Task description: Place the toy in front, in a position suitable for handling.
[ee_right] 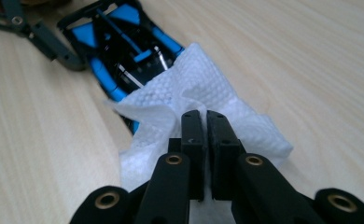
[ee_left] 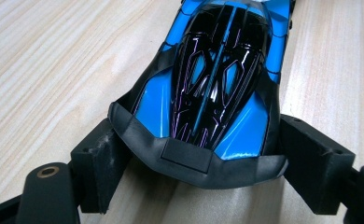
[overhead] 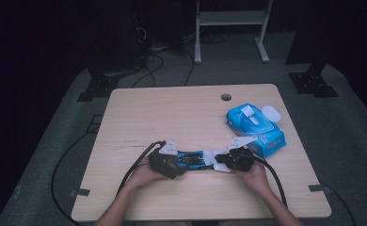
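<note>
A blue and black toy car (overhead: 191, 159) lies near the table's front edge between my two grippers. My left gripper (overhead: 174, 162) holds its tail: in the left gripper view the jaws press on both sides of the car (ee_left: 217, 70) at its rear wing, so the left gripper (ee_left: 203, 140) is shut on it. A white wipe (overhead: 213, 157) is draped over the car's other end. My right gripper (ee_right: 203, 116) is shut on that wipe (ee_right: 250, 130), which covers part of the car (ee_right: 124, 42). The left gripper (ee_right: 45, 37) shows beyond it.
A blue pack of wet wipes (overhead: 257, 126) with its white lid flipped open lies at the right, just behind my right hand. The wooden table (overhead: 172, 108) has a cable hole (overhead: 226, 97) near its far edge. Cables trail off toward me.
</note>
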Available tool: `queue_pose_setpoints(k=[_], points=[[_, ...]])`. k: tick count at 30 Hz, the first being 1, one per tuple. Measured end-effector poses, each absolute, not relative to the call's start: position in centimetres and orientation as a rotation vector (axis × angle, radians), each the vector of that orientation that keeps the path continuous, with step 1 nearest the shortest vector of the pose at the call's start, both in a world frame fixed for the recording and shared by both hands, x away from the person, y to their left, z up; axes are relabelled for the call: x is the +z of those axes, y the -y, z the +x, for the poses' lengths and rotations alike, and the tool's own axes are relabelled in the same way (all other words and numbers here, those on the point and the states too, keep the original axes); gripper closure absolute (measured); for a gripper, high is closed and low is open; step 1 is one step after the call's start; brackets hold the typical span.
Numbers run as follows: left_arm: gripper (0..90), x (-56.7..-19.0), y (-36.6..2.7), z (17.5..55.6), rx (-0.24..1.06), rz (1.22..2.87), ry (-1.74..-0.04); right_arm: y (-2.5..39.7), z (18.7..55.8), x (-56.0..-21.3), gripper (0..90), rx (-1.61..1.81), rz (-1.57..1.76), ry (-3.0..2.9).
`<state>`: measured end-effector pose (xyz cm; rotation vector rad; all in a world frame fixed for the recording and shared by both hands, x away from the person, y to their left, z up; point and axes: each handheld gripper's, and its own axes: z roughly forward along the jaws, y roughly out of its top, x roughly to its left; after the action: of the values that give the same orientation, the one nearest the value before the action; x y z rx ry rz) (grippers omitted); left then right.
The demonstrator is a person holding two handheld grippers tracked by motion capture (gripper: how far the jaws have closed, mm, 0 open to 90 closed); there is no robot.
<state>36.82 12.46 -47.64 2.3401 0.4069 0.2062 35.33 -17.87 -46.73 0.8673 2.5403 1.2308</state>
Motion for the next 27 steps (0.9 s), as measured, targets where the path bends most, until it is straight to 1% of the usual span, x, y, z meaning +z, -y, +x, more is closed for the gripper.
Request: queue_pose_setpoints(k=[10,13,21,24,27], points=[[21.2,-47.6,-12.4,36.9,0.202,2.340,-0.405,14.2,38.1,-46.0,86.2,1.306,0.883,-2.513],[23.2,-47.7,-12.5,36.9,0.202,2.333,-0.404,14.1,38.5,-46.0,86.1,1.296,0.886,-2.517],[23.2,-47.7,-12.5,36.9,0.206,2.333,-0.409,16.5,37.3,-46.4,85.9,1.252,0.912,-2.513],[23.2,-47.7,-12.5,36.8,0.208,2.330,-0.416,16.5,36.8,-46.2,86.1,1.274,0.902,-2.524],[23.2,-47.7,-12.6,36.7,0.211,2.329,-0.422,15.6,36.5,-46.1,86.0,1.295,0.864,-2.547]])
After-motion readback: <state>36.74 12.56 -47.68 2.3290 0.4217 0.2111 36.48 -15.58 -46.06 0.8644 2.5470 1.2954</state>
